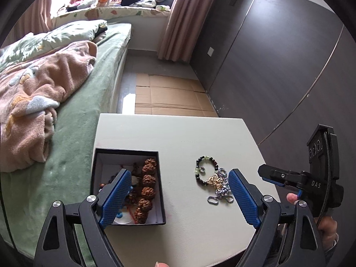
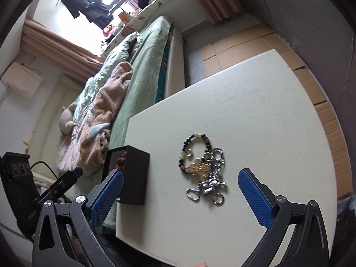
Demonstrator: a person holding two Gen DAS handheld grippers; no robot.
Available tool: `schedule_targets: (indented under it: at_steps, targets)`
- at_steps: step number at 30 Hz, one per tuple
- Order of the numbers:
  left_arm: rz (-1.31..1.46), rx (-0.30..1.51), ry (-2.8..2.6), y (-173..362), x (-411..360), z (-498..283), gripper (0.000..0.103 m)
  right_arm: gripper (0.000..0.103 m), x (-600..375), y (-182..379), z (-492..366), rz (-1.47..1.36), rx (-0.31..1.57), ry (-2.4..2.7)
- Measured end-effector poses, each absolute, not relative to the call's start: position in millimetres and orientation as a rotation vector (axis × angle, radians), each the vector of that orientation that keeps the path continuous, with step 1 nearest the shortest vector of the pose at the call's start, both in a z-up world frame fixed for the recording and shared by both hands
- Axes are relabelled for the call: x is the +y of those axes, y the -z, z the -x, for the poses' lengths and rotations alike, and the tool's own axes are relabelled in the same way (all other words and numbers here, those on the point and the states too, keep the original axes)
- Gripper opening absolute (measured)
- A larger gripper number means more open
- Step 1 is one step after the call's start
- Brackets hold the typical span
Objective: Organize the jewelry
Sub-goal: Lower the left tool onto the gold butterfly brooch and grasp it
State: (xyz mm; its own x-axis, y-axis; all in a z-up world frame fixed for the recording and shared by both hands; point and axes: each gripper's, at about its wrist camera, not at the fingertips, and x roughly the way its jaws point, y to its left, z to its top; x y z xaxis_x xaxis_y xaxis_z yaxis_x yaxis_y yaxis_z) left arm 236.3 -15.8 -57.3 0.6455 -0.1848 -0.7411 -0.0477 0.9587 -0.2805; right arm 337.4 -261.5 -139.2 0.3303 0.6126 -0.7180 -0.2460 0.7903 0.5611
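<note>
- The room is being taken up mostly by a bed (image 1: 73, 102) under a green sheet, with a pink fleece blanket (image 1: 37, 102) lying crumpled on it.
- A dark panelled wall (image 1: 278, 55) is being shown to the right, with pinkish curtains (image 1: 178, 17) hanging beside it at a bright window.
- The floor between bed and wall is being covered by flattened cardboard (image 1: 171, 95).
- A white table (image 1: 178, 133) is being seen just beside the bed, its top matte and bare toward the far edge.
- A black box (image 1: 129, 184) is being shown standing open near the table's bed-side edge, with large brown knobbly beads (image 1: 148, 191) lying inside among other pieces.
- The loose jewelry is being shown lying apart from the box on the table: a dark beaded bracelet (image 2: 195, 153) with green beads, a silver ball chain (image 2: 211, 187) tangled against it, and a gold filigree piece (image 2: 198, 168) touching both.
- The left gripper (image 1: 178, 198) is being held with jaws spread wide, nothing between the pads, over the box and the table.
- The right gripper (image 2: 180, 195) is likewise being held wide apart and empty, with the chain lying on the table beyond the gap.
</note>
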Motion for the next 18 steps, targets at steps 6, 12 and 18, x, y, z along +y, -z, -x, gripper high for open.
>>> schedule_targets:
  at_steps: [6,12,18]
  targets:
    - [0.244,0.893,0.128,64.4,-46.9,-254.0,0.089,0.103,-291.9,140.0,-341.9,-0.437,1.105,-0.520]
    - [0.211,0.982,0.178,87.1,-81.9,-276.6,0.057,0.103,-319.7,151.4,-352.1,-0.500,1.134,-0.448]
    - [0.174,1.055,0.190,113.9,-107.2,-295.8,0.051,0.103,-335.8,154.1,-355.5,-0.542,1.135,-0.416]
